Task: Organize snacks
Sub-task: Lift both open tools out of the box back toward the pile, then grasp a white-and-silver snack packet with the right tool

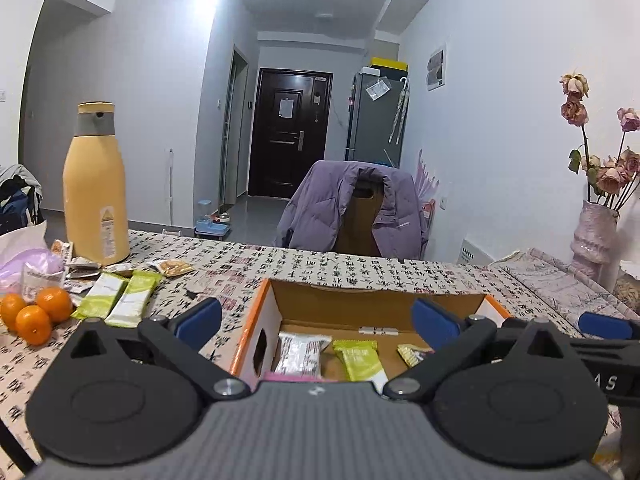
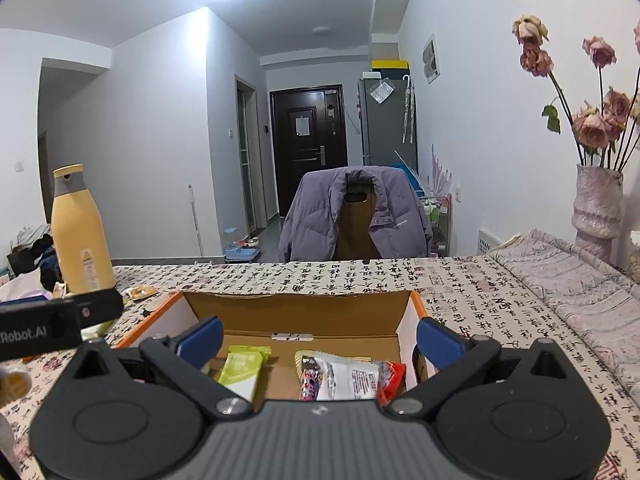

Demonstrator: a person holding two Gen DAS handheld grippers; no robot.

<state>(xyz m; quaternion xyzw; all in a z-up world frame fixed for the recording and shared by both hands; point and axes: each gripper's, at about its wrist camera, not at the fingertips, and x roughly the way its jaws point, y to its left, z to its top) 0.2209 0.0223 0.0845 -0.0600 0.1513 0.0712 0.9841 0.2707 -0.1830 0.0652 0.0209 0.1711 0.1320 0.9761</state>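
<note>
An open cardboard box [image 1: 344,300] with an orange rim stands on the patterned tablecloth [image 1: 320,272]. Inside lie a white snack pack [image 1: 298,354], a green bar [image 1: 358,360] and a small yellow-green packet [image 1: 412,354]. My left gripper [image 1: 316,320] hovers open at the box's near edge, nothing between its blue pads. In the right wrist view the box [image 2: 296,312] holds a green bar [image 2: 242,368] and a white-and-red packet [image 2: 352,376]. My right gripper [image 2: 318,338] is open over it, empty. Two loose green bars [image 1: 120,298] lie left of the box.
A tall yellow thermos [image 1: 96,188] stands at the back left, with small snack packets [image 1: 174,268] and three oranges [image 1: 34,308] near it. A vase of dried roses [image 2: 596,208] stands at the right. A chair with a purple jacket [image 1: 352,208] is behind the table.
</note>
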